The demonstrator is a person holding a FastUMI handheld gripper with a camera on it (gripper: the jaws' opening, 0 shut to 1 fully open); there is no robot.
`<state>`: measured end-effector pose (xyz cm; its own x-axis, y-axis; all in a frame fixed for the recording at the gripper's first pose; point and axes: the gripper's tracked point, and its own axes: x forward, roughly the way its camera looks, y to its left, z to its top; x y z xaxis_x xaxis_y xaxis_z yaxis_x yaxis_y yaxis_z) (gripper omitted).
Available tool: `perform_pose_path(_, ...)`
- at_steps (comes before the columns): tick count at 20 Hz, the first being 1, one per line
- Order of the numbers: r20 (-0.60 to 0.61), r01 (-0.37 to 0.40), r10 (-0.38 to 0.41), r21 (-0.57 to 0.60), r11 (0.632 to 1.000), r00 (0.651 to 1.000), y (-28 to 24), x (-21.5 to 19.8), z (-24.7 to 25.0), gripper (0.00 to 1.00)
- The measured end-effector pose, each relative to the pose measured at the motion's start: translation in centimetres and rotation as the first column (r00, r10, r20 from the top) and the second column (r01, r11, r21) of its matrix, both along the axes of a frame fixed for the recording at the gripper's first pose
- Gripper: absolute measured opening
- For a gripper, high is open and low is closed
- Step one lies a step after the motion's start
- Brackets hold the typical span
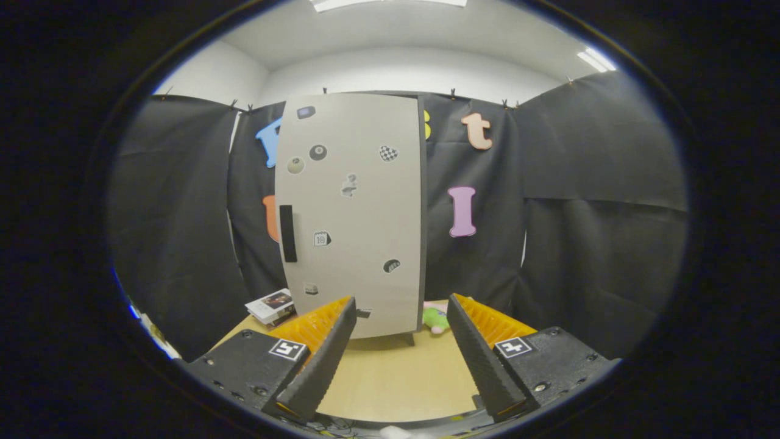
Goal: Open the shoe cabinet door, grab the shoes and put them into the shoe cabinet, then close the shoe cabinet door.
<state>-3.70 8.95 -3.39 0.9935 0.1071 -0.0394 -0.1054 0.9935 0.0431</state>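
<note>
Claw (402, 350) held open, fingers spread wide and gripping nothing; shoe cabinet (356, 213) stands upright on the wooden table (390, 378), beyond my fingertips, door shut; dark handle (287, 233) sits vertical near the door's left edge; my judgement: panel rigid and light, swings on a hinge, so pinch the handle and pull steadily; soft green-and-pink item (436, 317) by the cabinet's right foot, possibly the shoes, cannot tell.

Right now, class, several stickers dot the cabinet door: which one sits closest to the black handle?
The small square calendar-like sticker on the shoe cabinet door, just beside the handle. The other stickers lie higher, lower or farther across. The gripper is open, short of the cabinet.
</note>
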Motion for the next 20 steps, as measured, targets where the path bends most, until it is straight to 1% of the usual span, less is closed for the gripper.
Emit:
perform_pose_path(8,0.016,-0.062,0.062,-0.033,0.998,0.998,2.1,1.0,1.5,0.98)
perform_pose_path(12,0.007,-0.109,0.110,-0.048,0.993,0.994,3.5,1.8,1.7,0.98)
perform_pose_path(20,0.014,-0.146,0.146,-0.039,0.989,0.989,4.6,2.2,2.5,0.98)
